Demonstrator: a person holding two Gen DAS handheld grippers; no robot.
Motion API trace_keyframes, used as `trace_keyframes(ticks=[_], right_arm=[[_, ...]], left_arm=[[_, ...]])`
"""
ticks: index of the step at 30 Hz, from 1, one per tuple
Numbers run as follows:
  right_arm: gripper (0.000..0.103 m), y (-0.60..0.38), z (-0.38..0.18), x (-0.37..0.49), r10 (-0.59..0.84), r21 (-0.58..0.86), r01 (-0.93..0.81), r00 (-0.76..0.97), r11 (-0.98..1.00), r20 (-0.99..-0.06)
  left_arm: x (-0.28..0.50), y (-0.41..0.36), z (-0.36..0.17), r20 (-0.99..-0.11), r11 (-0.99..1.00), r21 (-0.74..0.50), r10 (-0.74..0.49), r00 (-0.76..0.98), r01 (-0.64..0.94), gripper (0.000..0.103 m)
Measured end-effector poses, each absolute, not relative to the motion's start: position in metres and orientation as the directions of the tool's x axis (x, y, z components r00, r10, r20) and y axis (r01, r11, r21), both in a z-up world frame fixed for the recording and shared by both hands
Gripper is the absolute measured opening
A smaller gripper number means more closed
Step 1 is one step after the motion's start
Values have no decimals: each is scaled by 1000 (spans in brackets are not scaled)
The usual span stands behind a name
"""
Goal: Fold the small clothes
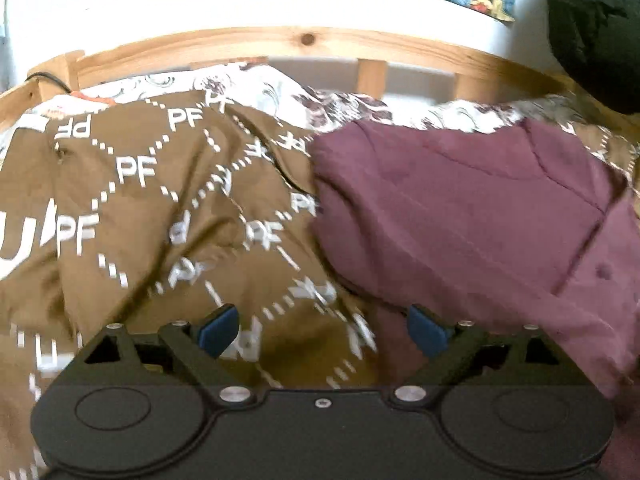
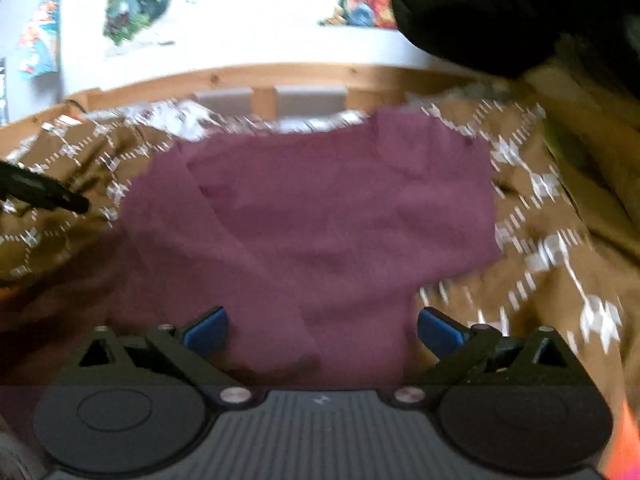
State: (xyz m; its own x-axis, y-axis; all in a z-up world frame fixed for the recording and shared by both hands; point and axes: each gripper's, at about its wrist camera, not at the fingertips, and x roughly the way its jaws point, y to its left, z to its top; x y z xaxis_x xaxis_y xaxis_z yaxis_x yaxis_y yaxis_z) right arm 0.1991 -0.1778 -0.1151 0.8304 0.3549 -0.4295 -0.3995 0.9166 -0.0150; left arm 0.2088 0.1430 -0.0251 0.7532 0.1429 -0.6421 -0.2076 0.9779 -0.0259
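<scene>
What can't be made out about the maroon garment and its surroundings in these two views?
- Maroon garment, right wrist view: near hem hidden behind the gripper body; motion blur hides seams.
- Maroon garment, left wrist view: right side cut off by the frame edge.
- Brown patterned blanket, right wrist view: lettering blurred unreadable.
- Dark object, top right: unidentifiable, cropped.

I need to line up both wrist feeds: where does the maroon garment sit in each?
Left wrist: maroon garment fills the right half, on the brown blanket.
Right wrist: it fills the centre, ahead of the open fingers.
Shared landmark: wooden bed rail behind it.
</scene>
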Motion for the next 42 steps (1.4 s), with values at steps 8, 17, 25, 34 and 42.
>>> trace_keyframes(ticks=[8, 17, 25, 34, 42], right_arm=[[85, -89, -65, 329, 638, 188, -634, 618, 750, -459], [56, 55, -46, 432, 728, 182, -765, 467, 617, -502], [6, 107, -56, 452, 710, 162, -777, 441, 608, -550], [7, 118, -55, 443, 701, 52, -785, 519, 618, -489], [80, 62, -61, 411, 599, -39, -692, 649, 720, -469]], left_arm=[[260, 172, -31, -551, 999, 17, 52, 833, -50, 80], [296, 213, -61, -621, 967, -253, -142, 771, -26, 18], [288, 225, -59, -596, 926, -366, -157, 788, -92, 2], [281, 234, -54, -638, 938, -267, -1, 770, -220, 0], [275, 222, -47, -626, 954, -241, -11, 780, -180, 47]])
